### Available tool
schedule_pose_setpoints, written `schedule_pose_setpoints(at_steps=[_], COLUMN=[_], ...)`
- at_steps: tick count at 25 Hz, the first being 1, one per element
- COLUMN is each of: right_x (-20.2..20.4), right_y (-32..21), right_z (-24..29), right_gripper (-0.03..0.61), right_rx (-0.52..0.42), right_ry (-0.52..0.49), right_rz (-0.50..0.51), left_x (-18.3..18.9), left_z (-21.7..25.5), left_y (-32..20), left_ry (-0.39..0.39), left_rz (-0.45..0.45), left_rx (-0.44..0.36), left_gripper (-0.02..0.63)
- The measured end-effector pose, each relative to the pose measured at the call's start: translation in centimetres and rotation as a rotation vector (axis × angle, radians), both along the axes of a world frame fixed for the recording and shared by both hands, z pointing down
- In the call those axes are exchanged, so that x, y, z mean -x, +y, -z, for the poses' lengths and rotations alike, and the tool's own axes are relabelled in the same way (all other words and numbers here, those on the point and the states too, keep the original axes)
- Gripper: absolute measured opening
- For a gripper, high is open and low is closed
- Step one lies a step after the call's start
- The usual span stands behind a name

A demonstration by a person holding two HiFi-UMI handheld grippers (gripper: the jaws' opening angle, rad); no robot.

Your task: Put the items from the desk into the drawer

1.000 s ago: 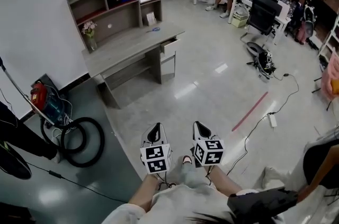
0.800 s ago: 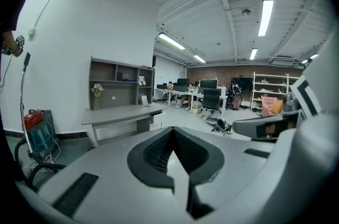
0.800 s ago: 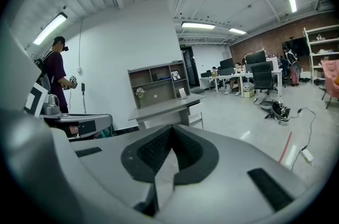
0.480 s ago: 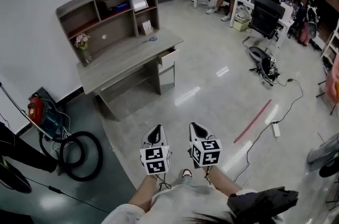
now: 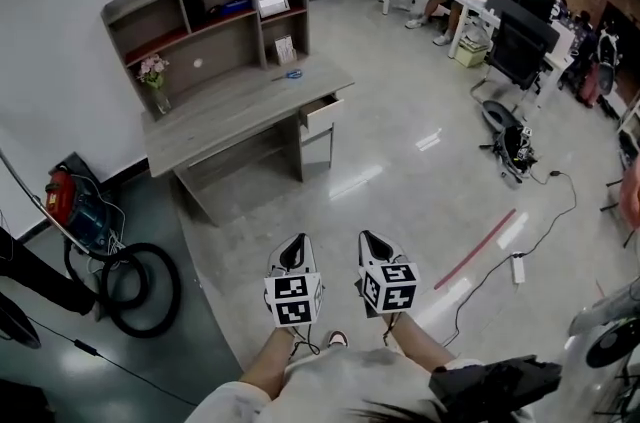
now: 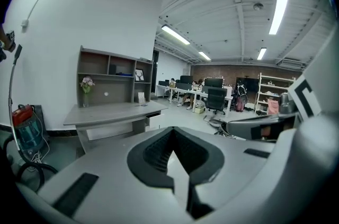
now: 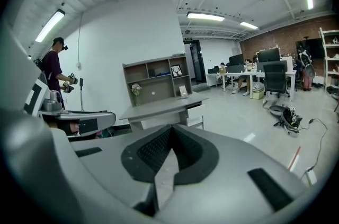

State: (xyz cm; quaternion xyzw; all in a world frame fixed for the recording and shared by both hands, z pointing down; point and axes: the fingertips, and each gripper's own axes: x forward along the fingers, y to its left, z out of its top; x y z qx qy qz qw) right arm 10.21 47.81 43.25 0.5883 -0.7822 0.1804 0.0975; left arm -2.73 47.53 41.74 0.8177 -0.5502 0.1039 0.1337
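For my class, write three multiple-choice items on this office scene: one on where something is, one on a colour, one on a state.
1. Where do the scissors lie? A on a chair; B on the desk top; C in a box.
2. What colour is the straight strip on the floor? A red; B green; C yellow.
3. The desk's drawer is: A shut flush; B taken out; C partly pulled out.
Answers: 1 B, they lie on the top, near the end above the drawer. 2 A, the strip shows red against the pale floor. 3 C, its front stands out from the desk's frame.
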Motion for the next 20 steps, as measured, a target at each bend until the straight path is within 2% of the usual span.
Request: schedule_pose_setpoints(at_steps=[10, 20], right_x=[-3.8, -4.1], right_y=[-5.0, -7.7], right_z=[0.0, -1.8], right_gripper=[-0.002, -0.002], right_rx=[-0.001, 0.052], right_ry=[-0.006, -0.025], right_rz=[0.026, 0.036], left_x=[-3.1, -2.9], left_z=[0.3, -0.5], left_y=[-4.0, -6.7], left_ry=[-0.005, -0.014], left_rz=[0.039, 0.076], left_rx=[-0.002, 0.024], left_gripper=[-0.003, -0.003])
